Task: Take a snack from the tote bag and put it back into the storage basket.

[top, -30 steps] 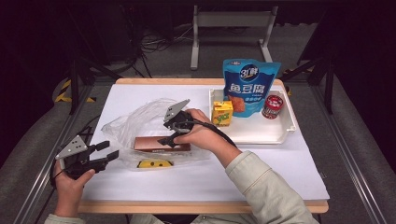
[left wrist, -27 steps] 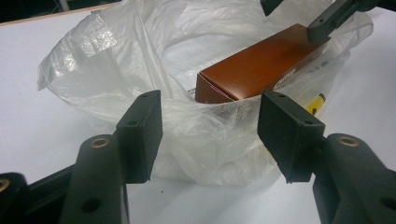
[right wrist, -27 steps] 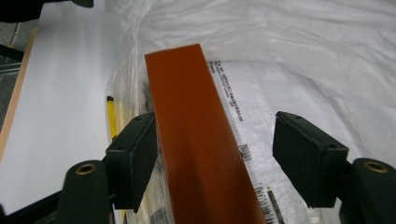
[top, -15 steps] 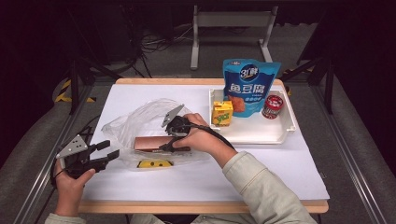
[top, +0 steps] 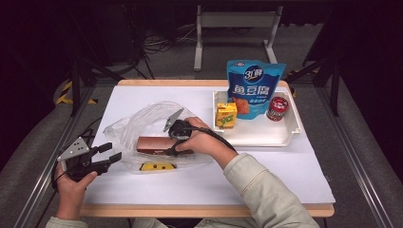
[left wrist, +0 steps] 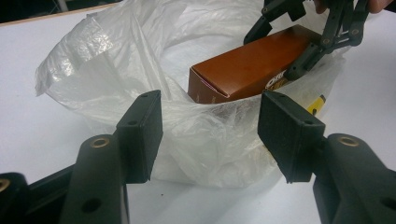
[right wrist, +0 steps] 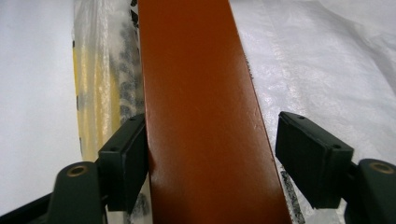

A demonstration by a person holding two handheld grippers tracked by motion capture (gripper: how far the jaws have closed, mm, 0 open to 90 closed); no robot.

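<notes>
Brown box [top: 154, 144] lies left of centre in the high view, inside the clear plastic bag [top: 138, 123] on the white table [top: 266, 171], with a small yellow packet [top: 158, 166] just below it. I have the right gripper [top: 172, 146] straddling the box's right end. In the right gripper view the box [right wrist: 205, 116] runs up the middle; the left pad [right wrist: 128, 158] lies against its edge, while the right pad [right wrist: 308, 154] stands clear with a gap — so the jaws are apart, not clamped. My left gripper [top: 110, 156] sits at the lower left, jaws spread and holding nothing; its own view shows the crumpled bag rim [left wrist: 205, 140] just beyond its pads. At the upper right, a white tray [top: 290, 135] carries a blue pouch [top: 254, 88], a yellow carton [top: 226, 115] and a red can [top: 277, 108].
</notes>
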